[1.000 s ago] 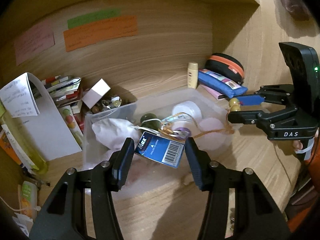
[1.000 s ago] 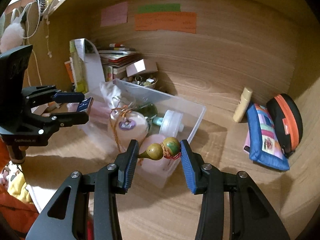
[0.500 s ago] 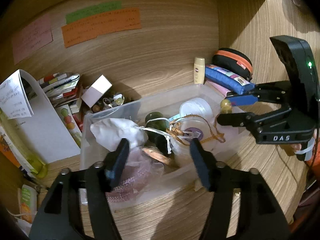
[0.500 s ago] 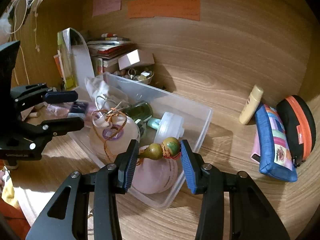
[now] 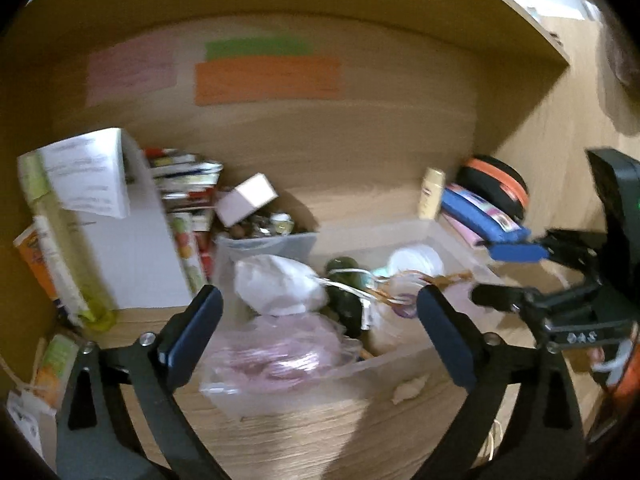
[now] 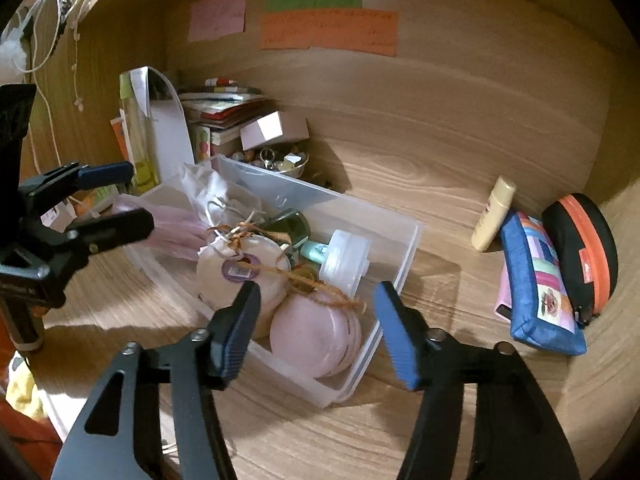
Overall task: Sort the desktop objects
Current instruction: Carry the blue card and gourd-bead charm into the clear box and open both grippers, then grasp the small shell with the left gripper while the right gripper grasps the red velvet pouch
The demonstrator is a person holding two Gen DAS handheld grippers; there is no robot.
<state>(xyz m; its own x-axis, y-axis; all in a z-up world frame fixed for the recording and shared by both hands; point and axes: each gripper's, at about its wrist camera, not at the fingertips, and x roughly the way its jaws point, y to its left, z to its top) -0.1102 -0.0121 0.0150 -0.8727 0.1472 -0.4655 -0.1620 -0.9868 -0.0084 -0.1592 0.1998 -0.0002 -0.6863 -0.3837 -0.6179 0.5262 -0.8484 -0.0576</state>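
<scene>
A clear plastic bin [image 6: 404, 256] stands on the wooden desk. It holds a white cloth pouch [image 6: 208, 188], a cream round box [image 6: 240, 268] tied with brown twine, a pink round box [image 6: 316, 336], a dark green bottle [image 6: 292, 220] and a white lid [image 6: 346, 256]. My right gripper [image 6: 316, 304] hovers over the bin's near corner, its jaws opening with nothing between them. My left gripper [image 5: 318, 320] is at the bin's [image 5: 380, 364] other side, over a pink plastic bag [image 5: 280, 356]; its jaws are opening wide and hold nothing. Each gripper shows in the other's view: right gripper [image 5: 500, 276], left gripper [image 6: 132, 198].
Against the right wall lie a blue pouch [image 6: 536, 280], a black and orange case [image 6: 580, 248] and a cream tube [image 6: 492, 216]. Behind the bin are stacked books [image 6: 224, 108], a small pink box [image 6: 272, 128] and a bowl of trinkets [image 6: 280, 160]. Sticky notes [image 6: 328, 32] hang on the back wall.
The left jaws let go of the blue barcode card and spread wide. The right jaws opened; the gourd beads they held are gone from between them.
</scene>
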